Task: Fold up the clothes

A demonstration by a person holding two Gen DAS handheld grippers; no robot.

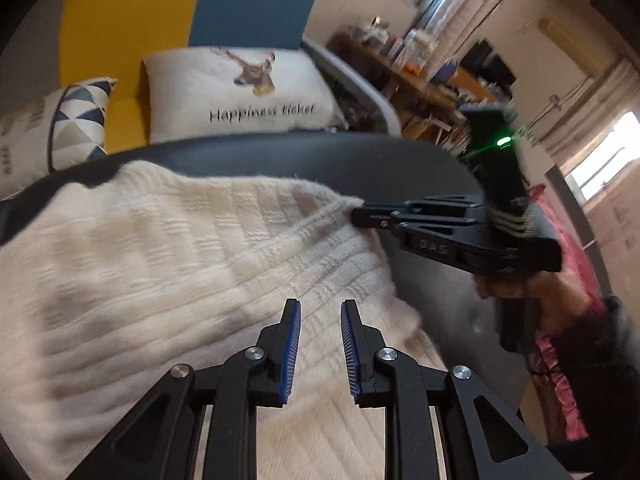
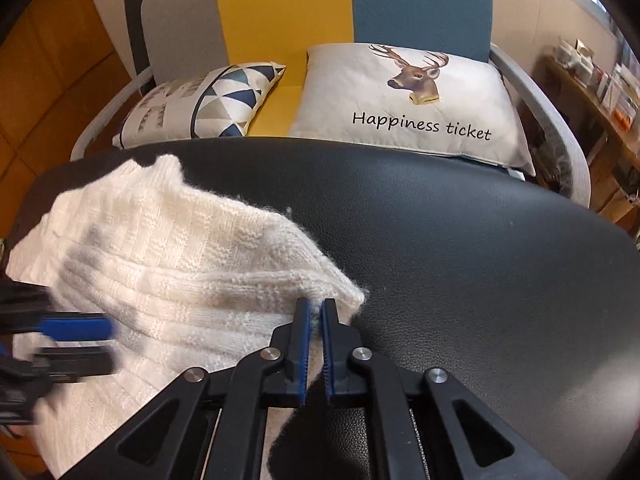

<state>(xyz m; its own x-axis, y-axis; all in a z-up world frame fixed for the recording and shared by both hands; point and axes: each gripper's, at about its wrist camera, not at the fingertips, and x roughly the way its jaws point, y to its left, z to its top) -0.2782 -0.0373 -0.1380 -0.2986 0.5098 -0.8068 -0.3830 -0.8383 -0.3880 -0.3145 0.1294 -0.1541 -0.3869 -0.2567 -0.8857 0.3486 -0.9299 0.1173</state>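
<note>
Right wrist view, left to right: we see our left gripper [image 2: 76,344], blurred, its jaws a little apart with nothing between them, over the white knit sweater [image 2: 168,264] lying on the left of the black leather table [image 2: 480,260]. Our right gripper [image 2: 316,336] pinches the sweater's corner. Beyond stand a triangle-pattern cushion [image 2: 208,100] and deer cushion [image 2: 408,100] on a striped sofa [image 2: 280,12].

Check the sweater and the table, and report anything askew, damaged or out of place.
Nothing is damaged or spilled. The white sweater lies bunched on the black table, its edges not squared, which fits a fold in progress. The right gripper pinches one corner; the left gripper hovers over the knit, holding nothing.
</note>
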